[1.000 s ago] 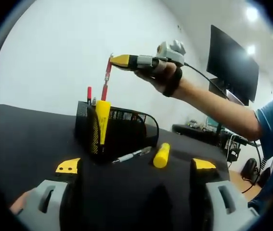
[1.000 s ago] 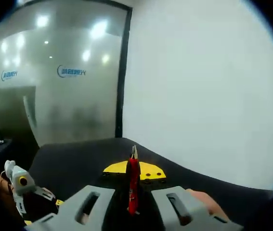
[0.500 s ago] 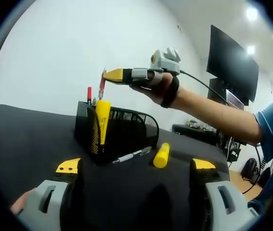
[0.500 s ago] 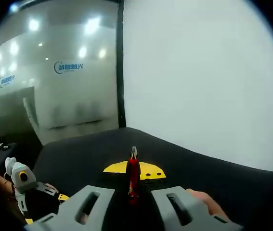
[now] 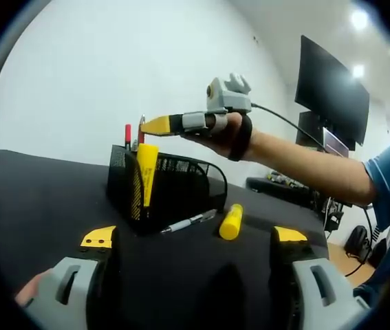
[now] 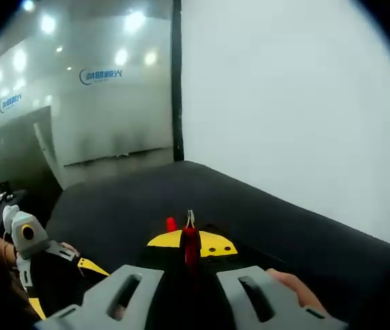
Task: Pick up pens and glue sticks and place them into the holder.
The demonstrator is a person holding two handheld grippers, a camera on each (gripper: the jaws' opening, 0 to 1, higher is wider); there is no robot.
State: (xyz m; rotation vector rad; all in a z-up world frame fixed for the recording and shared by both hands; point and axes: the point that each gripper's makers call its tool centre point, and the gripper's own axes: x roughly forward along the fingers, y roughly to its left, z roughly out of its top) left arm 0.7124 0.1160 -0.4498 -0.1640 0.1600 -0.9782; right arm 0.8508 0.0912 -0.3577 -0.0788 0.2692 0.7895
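Left gripper view: a black mesh holder [image 5: 170, 187] stands on a black table [image 5: 36, 199], already containing a yellow glue stick [image 5: 145, 172] upright at its near corner and a red-capped pen [image 5: 128, 135] at the back. A silver pen [image 5: 189, 221] and a second yellow glue stick [image 5: 230, 221] lie on the table just beside the holder's right side. The left gripper [image 5: 195, 240] rests low in front of these with jaws spread wide, holding nothing. A dark monitor [image 5: 331, 89] hangs at the right. The right gripper [image 5: 155, 126] hovers above the holder, jaws closed on a red pen [image 5: 141, 134], whose lower length is hidden behind the holder's contents. Right gripper view: the red pen [image 6: 190, 240] stands pinched between the yellow jaw tips, its lower end cut off
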